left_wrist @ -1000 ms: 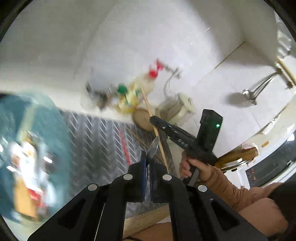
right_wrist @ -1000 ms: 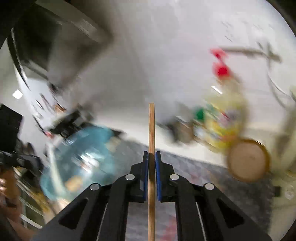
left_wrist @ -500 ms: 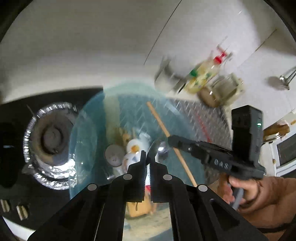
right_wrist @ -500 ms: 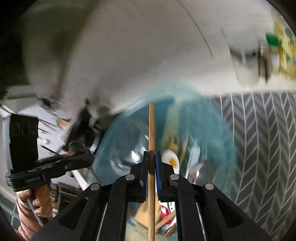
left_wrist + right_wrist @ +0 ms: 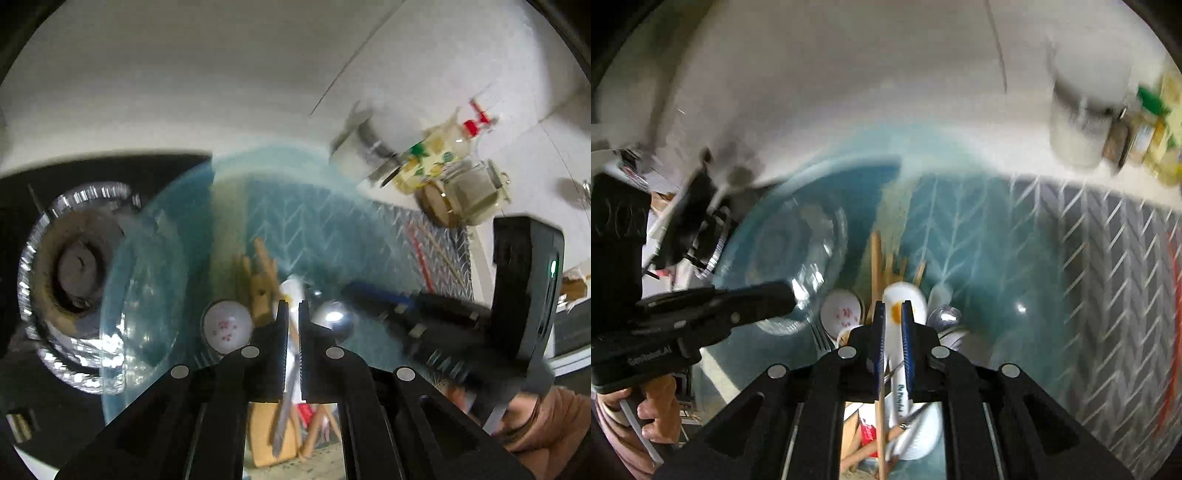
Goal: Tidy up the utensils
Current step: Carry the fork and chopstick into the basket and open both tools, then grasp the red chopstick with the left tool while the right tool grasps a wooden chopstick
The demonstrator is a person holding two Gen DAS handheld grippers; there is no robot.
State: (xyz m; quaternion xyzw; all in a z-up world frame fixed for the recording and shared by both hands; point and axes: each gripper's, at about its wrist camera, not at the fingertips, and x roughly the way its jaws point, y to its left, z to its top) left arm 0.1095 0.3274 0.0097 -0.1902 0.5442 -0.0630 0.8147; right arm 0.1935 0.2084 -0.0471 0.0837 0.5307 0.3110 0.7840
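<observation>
A see-through blue container [image 5: 295,206] holds several utensils: wooden chopsticks [image 5: 264,273], white ceramic spoons [image 5: 227,326] and a metal spoon bowl [image 5: 332,317]. My left gripper [image 5: 292,310] hangs over its mouth with the jaws slightly apart; a metal spoon handle [image 5: 282,417] hangs between them, no longer pinched. My right gripper [image 5: 893,314] is over the same container [image 5: 979,236], its jaws parted; a wooden chopstick [image 5: 881,424] lies loose between them, beside a white spoon [image 5: 903,302]. Each gripper shows in the other's view, the right one [image 5: 373,295] and the left one [image 5: 783,295].
A gas burner [image 5: 74,266] with a foil ring sits left of the container. A grey herringbone mat [image 5: 1108,295] lies to the right. A white canister [image 5: 362,147], sauce bottles [image 5: 436,155] and a glass jar [image 5: 469,192] stand by the tiled wall.
Both grippers swung left over the blue container and came down toward it. The left jaws opened off the metal spoon and the right jaws opened off the chopstick.
</observation>
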